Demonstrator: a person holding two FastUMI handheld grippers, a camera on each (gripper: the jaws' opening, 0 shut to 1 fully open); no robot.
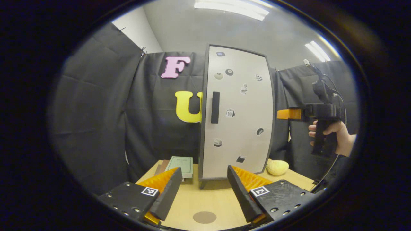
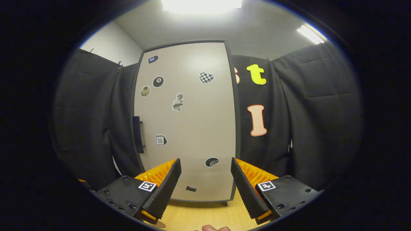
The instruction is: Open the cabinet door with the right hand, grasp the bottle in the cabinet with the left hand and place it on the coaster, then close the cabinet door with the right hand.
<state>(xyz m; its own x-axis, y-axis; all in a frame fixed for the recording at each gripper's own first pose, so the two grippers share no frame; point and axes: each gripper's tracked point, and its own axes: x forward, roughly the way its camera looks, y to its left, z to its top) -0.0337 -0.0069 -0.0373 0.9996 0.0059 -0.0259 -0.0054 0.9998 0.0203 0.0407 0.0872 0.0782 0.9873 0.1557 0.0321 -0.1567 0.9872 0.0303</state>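
Coaster below left hand-held gripper

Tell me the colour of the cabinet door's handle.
Black, a vertical bar handle on the pale grey door; clearest in the left gripper view.

Matt, smooth cabinet door with black handle.
Pale wood-look table; ribbed orange plastic on gripper fingers.

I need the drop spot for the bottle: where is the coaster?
In the left gripper view, the coaster lies on the table in front of the closed cabinet, between the left gripper fingers.
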